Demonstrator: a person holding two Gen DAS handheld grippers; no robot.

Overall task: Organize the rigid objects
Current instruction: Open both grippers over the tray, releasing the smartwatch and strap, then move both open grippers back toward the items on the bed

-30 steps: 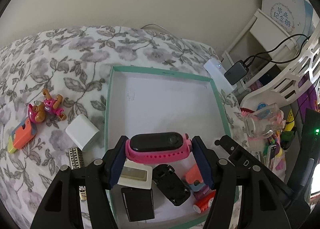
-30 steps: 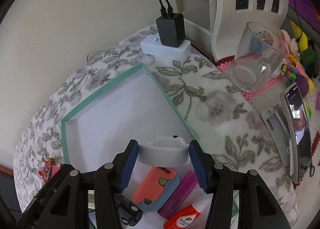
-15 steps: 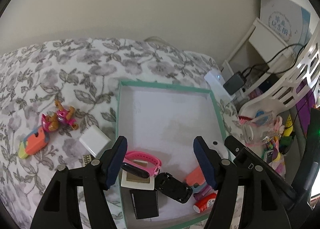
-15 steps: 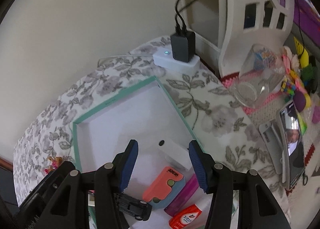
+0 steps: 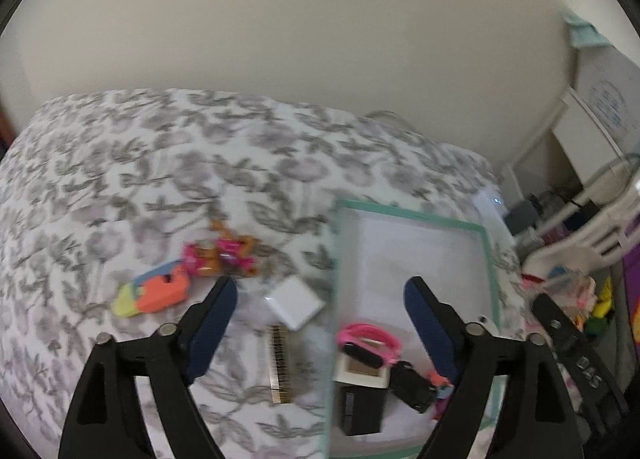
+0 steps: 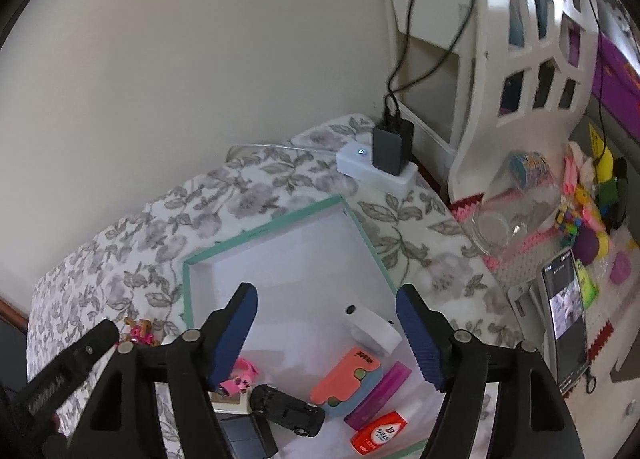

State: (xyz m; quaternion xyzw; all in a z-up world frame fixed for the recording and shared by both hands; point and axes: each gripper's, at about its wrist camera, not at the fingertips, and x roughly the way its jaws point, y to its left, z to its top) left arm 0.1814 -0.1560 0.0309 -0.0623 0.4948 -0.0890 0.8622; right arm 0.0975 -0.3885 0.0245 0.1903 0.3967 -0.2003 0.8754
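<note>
Several small hard things already lie in the shallow green-rimmed white box (image 5: 412, 215), near its front edge: a pink wristband with black face (image 5: 368, 341), a black toy car (image 6: 286, 411), a white oblong device (image 6: 372, 325). Outside its left rim, on the flowered cloth, wait a white square charger block (image 5: 295, 301), a gold-black patterned bar (image 5: 279, 363), an orange-yellow toy (image 5: 150, 293) and a pink-orange figure (image 5: 220, 255). The left gripper (image 5: 320, 323) hangs above the charger and the bar with fingers spread, holding nothing. The right gripper (image 6: 326, 333) is likewise spread over the box. I judge the charger light, stiff and smooth; it is best taken across its flat opposite sides.
</note>
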